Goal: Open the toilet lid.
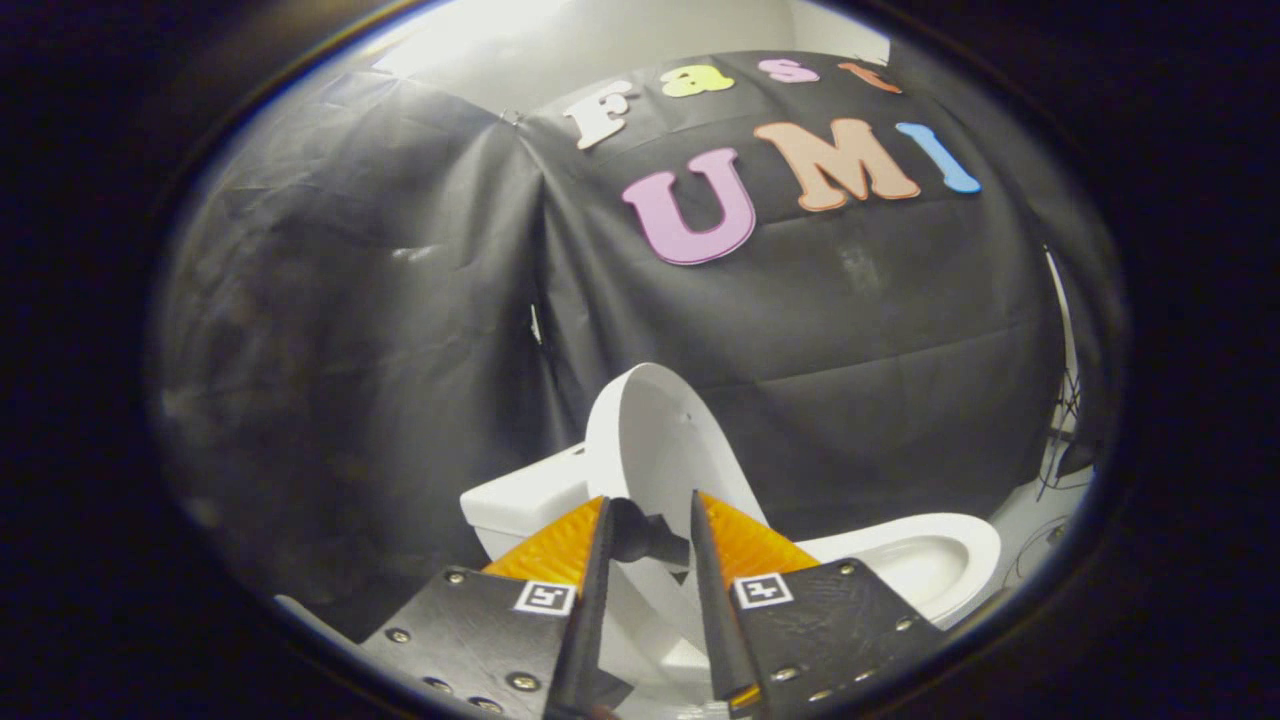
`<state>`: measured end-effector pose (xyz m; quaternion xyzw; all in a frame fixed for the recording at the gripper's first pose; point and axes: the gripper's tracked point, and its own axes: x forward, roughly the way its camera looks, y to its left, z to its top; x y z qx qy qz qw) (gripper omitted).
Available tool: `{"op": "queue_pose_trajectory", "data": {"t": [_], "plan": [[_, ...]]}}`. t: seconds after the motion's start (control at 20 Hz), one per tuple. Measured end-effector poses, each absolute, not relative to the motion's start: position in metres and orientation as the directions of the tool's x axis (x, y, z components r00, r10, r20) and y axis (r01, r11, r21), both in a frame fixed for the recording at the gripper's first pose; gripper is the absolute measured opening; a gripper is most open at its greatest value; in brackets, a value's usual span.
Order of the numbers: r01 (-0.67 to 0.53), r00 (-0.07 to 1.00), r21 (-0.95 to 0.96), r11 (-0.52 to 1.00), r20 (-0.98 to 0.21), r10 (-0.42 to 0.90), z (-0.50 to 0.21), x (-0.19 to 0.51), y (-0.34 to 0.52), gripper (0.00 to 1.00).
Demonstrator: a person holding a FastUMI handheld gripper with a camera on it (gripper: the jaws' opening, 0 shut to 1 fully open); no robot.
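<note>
A white toilet stands ahead of me with its bowl (930, 560) to the right of the fingers and its tank (520, 495) to the left. The white lid (660, 430) is raised nearly upright, edge-on to me, and rises just beyond the fingertips. A black handle (645, 537) fixed to the lid sits between my two fingers. My gripper (650, 498) is closed to a narrow gap, and both fingers press on that handle. The lid's lower part is hidden behind the fingers.
The booth's black cloth wall (400, 300) hangs close behind the toilet and to the left. Cables and a dark stand (1065, 440) lie on the pale floor at the far right.
</note>
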<state>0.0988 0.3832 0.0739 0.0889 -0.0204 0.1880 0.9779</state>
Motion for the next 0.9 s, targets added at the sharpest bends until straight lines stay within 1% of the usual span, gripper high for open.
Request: {"op": "queue_pose_trajectory", "data": {"t": [0.3, 0.35, 0.45, 0.55, 0.7, 0.8, 0.9], "plan": [[-0.277, 0.961, 0.204, 0.939, 0.078, 0.266, 0.100, 0.093, 0.317, 0.82], [-0.262, 0.965, 0.201, 0.944, 0.073, 0.253, 0.102, 0.092, 0.308, 0.82], [-0.243, 0.970, 0.182, 0.953, 0.067, 0.234, 0.109, 0.089, 0.289, 0.87], [-0.217, 0.976, 0.150, 0.965, 0.068, 0.209, 0.115, 0.083, 0.266, 1.00], [-0.183, 0.982, 0.112, 0.977, 0.073, 0.176, 0.127, 0.073, 0.233, 1.00], [-0.197, 0.979, 0.103, 0.975, 0.078, 0.190, 0.133, 0.065, 0.222, 1.00], [-0.184, 0.981, 0.092, 0.979, 0.071, 0.178, 0.136, 0.058, 0.200, 1.00]]}}
